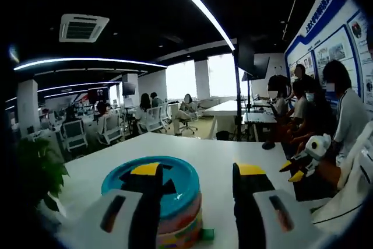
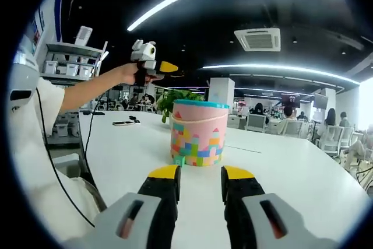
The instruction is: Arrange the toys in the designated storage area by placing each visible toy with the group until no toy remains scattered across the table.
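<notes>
The tub (image 2: 199, 133) stands upright on the white surface (image 2: 291, 173), just ahead of the right tool (image 2: 200, 178), whose jaws are narrowly parted and hold nothing. It is pastel-checked with a teal lid (image 1: 152, 183). The left tool (image 1: 198, 174) hangs above the lid, moderately open, empty. A hand (image 2: 129, 74) holds a toy (image 2: 147, 58) up left of the tub, beak pointing right.

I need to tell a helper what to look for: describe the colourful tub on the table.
On the white table, ahead of the right gripper, stands a round tub. Its pink wall is printed with pastel building blocks, its lid is teal, and a small green block touches its base.
</notes>
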The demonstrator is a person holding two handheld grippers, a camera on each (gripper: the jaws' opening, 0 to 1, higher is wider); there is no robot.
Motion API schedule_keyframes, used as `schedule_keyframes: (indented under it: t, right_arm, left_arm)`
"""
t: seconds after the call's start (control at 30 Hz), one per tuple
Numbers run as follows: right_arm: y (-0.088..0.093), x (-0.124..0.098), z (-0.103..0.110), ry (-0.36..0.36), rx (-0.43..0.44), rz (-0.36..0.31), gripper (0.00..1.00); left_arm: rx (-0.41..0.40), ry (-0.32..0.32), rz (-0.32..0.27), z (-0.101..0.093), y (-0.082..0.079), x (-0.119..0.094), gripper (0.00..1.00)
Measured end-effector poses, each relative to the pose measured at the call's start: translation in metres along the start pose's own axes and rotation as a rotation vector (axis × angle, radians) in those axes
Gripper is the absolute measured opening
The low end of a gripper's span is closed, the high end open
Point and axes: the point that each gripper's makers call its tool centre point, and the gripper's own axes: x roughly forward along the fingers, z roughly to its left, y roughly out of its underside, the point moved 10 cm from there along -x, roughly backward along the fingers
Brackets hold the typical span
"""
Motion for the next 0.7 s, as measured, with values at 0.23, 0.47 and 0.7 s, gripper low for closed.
schedule_keyframes:
  t: [0.23,0.47,0.7]
  right_arm:
    - [0.004,-0.003,-0.002,0.004,-0.008,0.007,0.28]
    - [0.007,-0.007,-0.002,0.012,-0.025,0.017,0.27]
    - [0.007,-0.010,-0.006,0.023,-0.024,0.011,0.27]
  left_arm:
    - [0.036,0.012,-0.013,-0.054,0.045,-0.019,0.50]
    - [0.022,0.008,-0.007,-0.071,0.070,-0.032,0.50]
    - [-0.061,-0.015,-0.053,-0.070,0.083,-0.044,0.49]
